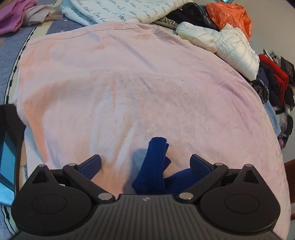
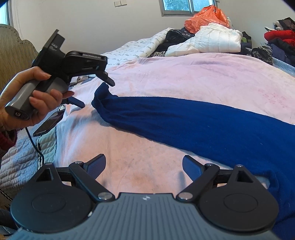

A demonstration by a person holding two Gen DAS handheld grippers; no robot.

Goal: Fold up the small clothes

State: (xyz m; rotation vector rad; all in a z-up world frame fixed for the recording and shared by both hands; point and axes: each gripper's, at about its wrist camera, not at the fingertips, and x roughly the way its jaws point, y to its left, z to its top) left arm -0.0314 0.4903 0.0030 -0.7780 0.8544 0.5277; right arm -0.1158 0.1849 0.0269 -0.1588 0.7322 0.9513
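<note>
A dark blue knitted garment (image 2: 193, 120) lies on the pink blanket (image 2: 184, 77) covering the bed. One sleeve stretches left, its cuff end (image 2: 100, 96) raised a little. My left gripper (image 2: 96, 94), seen in the right wrist view held by a hand, is open with the cuff between its fingers. In the left wrist view the left gripper (image 1: 145, 164) is open around the cuff (image 1: 154, 162), not closed on it. My right gripper (image 2: 143, 164) is open and empty over bare blanket, just left of the garment's body.
A white puffer jacket (image 2: 212, 40), an orange plastic bag (image 2: 204, 18) and a dark clothes pile (image 2: 276, 44) sit at the far side. A script-printed quilt (image 1: 110, 11) lies at the head. A phone (image 2: 49, 122) with a cable lies at the left bed edge.
</note>
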